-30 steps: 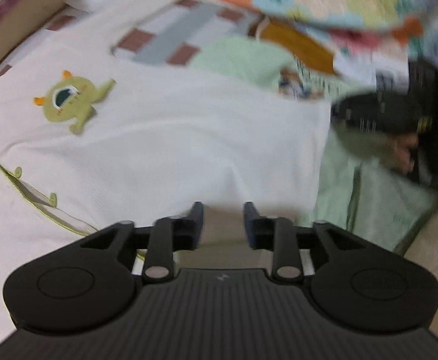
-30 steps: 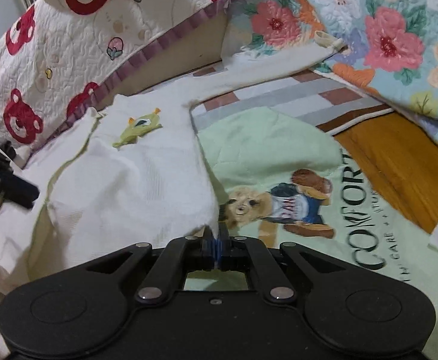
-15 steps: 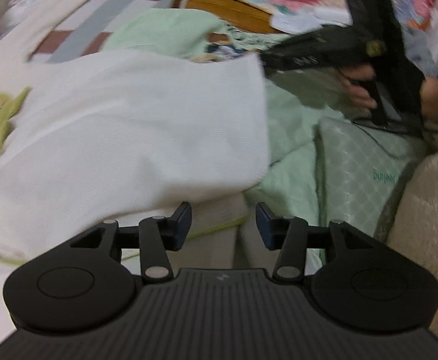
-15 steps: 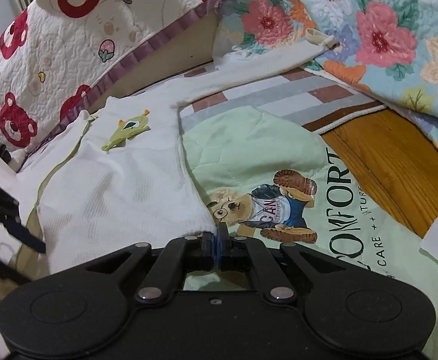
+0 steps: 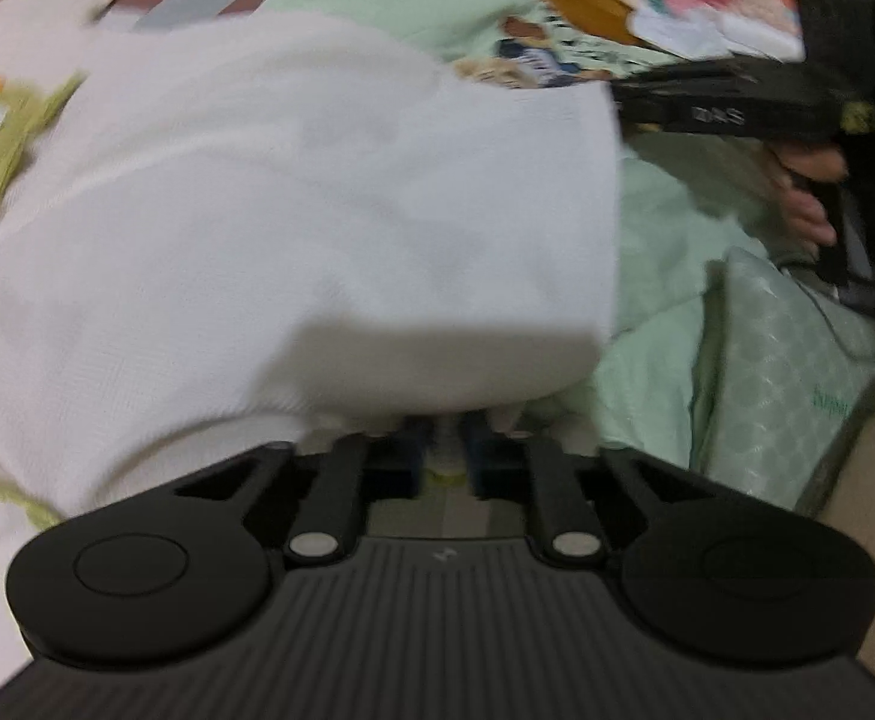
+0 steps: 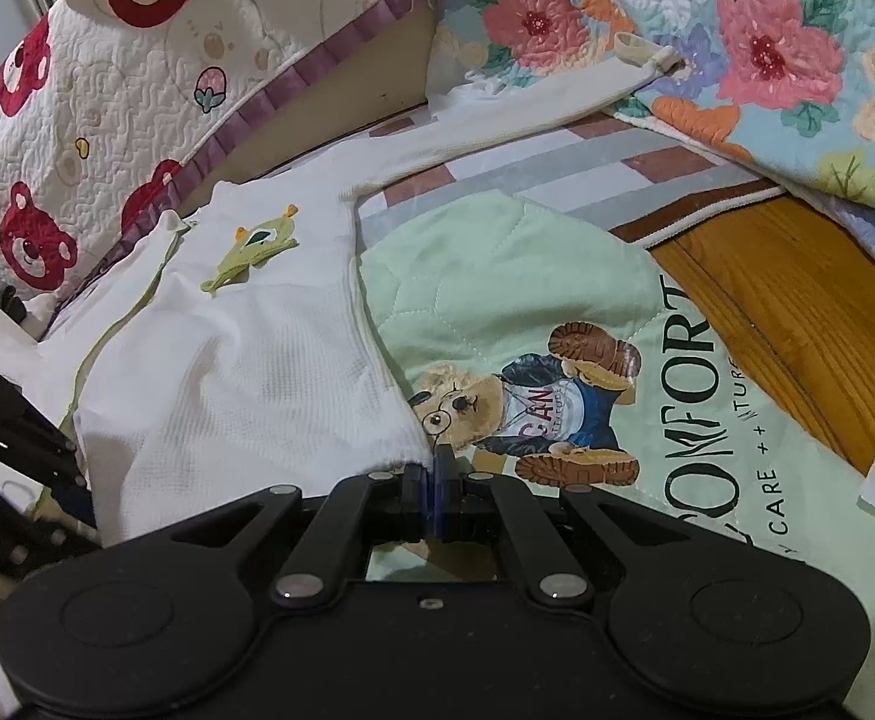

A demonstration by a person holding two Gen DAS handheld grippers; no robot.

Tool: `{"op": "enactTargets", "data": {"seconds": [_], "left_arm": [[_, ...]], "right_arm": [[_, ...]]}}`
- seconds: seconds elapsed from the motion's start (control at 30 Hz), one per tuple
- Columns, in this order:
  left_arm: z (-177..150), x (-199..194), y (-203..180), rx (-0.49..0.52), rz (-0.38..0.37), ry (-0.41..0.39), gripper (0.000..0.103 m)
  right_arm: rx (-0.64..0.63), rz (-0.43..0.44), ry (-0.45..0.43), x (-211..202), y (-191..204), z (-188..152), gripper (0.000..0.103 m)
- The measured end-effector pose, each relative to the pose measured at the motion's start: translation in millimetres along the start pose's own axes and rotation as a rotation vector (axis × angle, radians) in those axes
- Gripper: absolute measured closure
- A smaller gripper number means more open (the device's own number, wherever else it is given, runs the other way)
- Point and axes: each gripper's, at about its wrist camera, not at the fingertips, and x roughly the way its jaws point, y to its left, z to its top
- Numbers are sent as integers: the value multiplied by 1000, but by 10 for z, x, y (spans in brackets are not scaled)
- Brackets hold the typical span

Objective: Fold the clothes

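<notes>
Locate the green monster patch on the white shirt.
In the right wrist view the green monster patch sits upper left on the white shirt, near its green-trimmed neckline and below the bear-print quilt. The left wrist view shows it blurred at the far left.

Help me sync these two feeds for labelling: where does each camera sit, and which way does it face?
Left wrist: on the left gripper, looking along its fingers across the white shirt toward the right gripper and a hand.
Right wrist: on the right gripper, looking over the shirt's corner and the green bear mat.
Shared: shirt, its green monster patch, mat.
</notes>
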Motion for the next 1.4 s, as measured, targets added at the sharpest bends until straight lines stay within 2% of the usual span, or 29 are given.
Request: {"op": "enactTargets", "data": {"seconds": [0.13,0.3,0.37,0.5,0.6,0.7,0.8,1.0,1.03,1.1,1.2,1.23,1.33,1.4], "left_arm": [[-70,-188,80,-45,-28,-17,97],[-141,-725,205,-79,-1,-40,97],[-157,-986,239,-88,-25,-49,97],[-208,-1309,90,9,-30,8,97],[-276,-1225,-77,64,-81,88,97],[-323,-943,-213,136,-91,184,97],[-332,-737,-114,71,-136,219,97],[-433,-701,125,-53,-110,206,93],[-450,-731,171,-76,-109,193,90],[-526,-1004,271,-114,-85,108,73],[-696,-1432,411,-160,-11,-21,65],[-808,-1567,506,-210,30,-64,63],[-1251,-1878,835,-429,156,-162,60],[-1589,-1971,944,-539,250,-182,59]], "right_arm": [[-1,6,-6,-27,-20,10,101],[-77,47,-84,-271,66,19,102],[-86,47,-110,-393,81,33,102],[-138,2,-108,-499,125,12,102],[-177,-24,-81,-423,168,-81,102],[-182,-41,-55,-352,156,-152,102],[-211,-54,-45,-348,154,-195,102],[-258,-66,-11,-396,195,-218,102],[-282,-79,1,-421,220,-223,101],[-330,-105,24,-471,270,-234,100],[-390,-137,45,-572,337,-238,96],[-395,-131,32,-626,358,-216,94],[-396,-67,0,-680,452,-121,92],[-389,28,2,-600,579,-65,92]]}}
